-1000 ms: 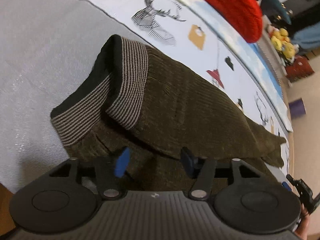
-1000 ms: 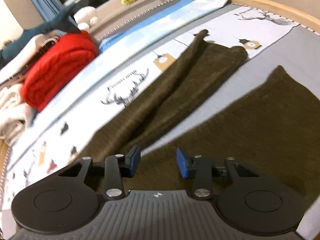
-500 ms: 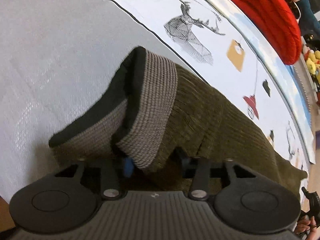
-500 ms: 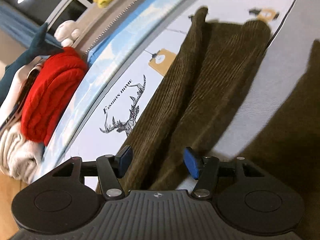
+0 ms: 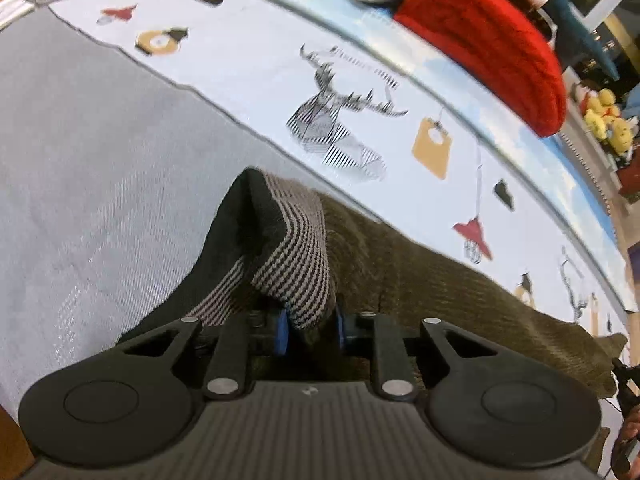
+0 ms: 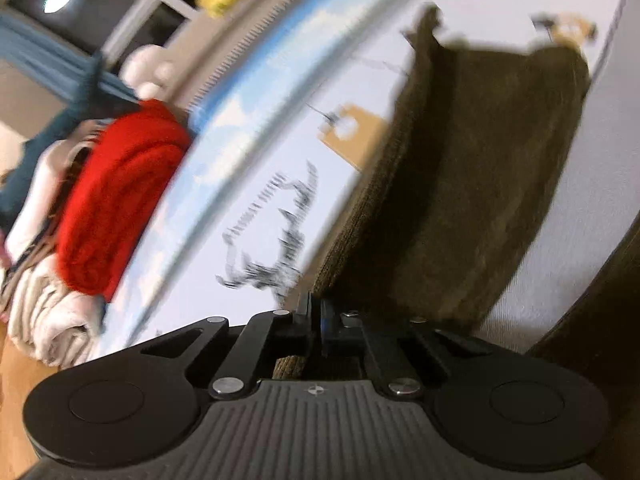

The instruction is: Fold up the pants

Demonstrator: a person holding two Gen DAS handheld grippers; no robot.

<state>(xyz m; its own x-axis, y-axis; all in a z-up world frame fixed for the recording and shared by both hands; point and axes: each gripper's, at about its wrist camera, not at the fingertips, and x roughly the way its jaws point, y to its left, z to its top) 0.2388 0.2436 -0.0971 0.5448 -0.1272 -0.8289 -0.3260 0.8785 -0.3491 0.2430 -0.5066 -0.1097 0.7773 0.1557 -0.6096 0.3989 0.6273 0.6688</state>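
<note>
No legible text, only blurred lettering on the printed sheet (image 5: 360, 72)

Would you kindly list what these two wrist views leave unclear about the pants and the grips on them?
- Left wrist view: the striped waistband hides how deep the left gripper bites.
- Right wrist view: motion blur smears the pant leg; the fabric's edge vanishes behind the closed right gripper.
- Both views: the frame's lower edge and the gripper bodies cut off the pants' middle.

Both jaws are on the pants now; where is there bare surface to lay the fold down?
Free: the grey cloth left of the striped waistband, up to the printed border. Also the white printed strip between the pants and the blue edge. Crowded: the far edge, with the red knit, pale folded laundry and yellow plush toys.
</note>
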